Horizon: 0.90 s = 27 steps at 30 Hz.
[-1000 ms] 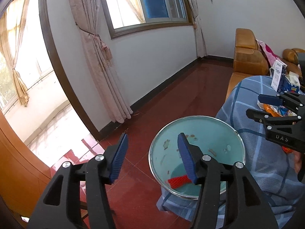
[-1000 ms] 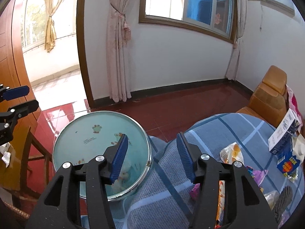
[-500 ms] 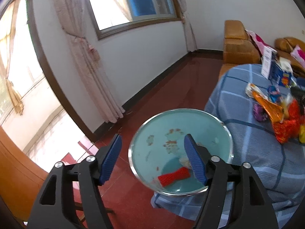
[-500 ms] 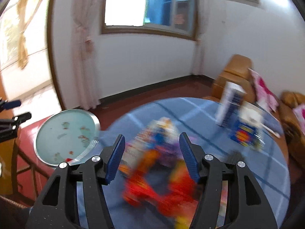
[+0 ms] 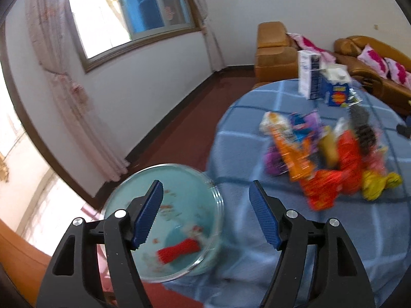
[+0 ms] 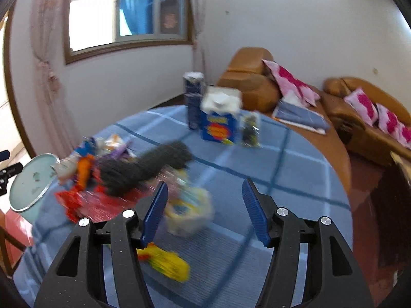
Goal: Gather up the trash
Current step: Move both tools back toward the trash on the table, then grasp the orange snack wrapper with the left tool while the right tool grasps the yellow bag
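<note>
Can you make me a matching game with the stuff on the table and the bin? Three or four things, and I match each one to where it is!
Things:
1. red wrapper
2. blue carton
3. yellow wrapper
4. right claw

Places or states:
A. open, holding nothing
B. lying inside the teal bin
C. standing at the far side of the blue cloth
D. on the cloth near the right claw's left finger

Pairs: 1-B, 2-C, 3-D, 4-A

Tan sofa (image 6: 359, 118), pink cushions (image 6: 290, 82)
</note>
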### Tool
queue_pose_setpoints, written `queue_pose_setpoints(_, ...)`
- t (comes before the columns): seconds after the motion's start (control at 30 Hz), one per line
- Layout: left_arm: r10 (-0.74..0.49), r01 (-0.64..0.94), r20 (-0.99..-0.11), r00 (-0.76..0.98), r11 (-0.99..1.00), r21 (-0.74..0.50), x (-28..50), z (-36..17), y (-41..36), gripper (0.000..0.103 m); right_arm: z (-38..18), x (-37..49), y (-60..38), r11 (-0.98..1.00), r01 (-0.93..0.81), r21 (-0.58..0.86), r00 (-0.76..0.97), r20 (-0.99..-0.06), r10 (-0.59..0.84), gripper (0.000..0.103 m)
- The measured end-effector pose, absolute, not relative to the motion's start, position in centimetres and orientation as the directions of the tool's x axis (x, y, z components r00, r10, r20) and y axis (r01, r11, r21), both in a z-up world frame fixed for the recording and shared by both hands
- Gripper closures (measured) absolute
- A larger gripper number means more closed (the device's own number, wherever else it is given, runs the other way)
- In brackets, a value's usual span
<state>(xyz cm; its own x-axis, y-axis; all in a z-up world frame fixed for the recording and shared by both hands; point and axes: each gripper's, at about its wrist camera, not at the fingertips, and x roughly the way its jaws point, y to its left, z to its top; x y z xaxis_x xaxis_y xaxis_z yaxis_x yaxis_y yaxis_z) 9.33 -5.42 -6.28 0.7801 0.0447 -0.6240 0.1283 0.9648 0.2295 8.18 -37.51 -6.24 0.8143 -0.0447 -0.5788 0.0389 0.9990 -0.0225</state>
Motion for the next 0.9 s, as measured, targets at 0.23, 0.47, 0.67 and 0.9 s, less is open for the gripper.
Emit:
queue_pose_setpoints(0.23,-0.025,0.186,-0.623,0.782,0.963,0.194,10.5,-6.0,-10.4,0.035,-8.0,6.8,-41.5,0.993,0.120,0.011,0.801,-0.592,-0.091,0.040)
queue_pose_setpoints(0.47,-0.033,0.218,-0.661,0.749,0.956,0.199,12.2,-7.8,-13.1,0.036,-8.9,6.0,-43.0,0.988,0.141,0.059,0.806,-0.587,-0.080,0.037)
queue_pose_setpoints(0.67,-0.095,0.283,-0.712,0.696,0.947,0.151,13.0,-9.1,-13.3,0.099,-8.8,6.6,-43.0,0.989,0.125,0.082,0.810,-0.584,-0.054,0.037)
queue_pose_setpoints(0.9,-0.101,0.287,-0.682,0.724,0.944,0.164,11.9,-7.7,-11.9,0.099,-7.2,9.3,-42.5,0.992,0.081,0.092,0.829,-0.559,-0.016,0.037)
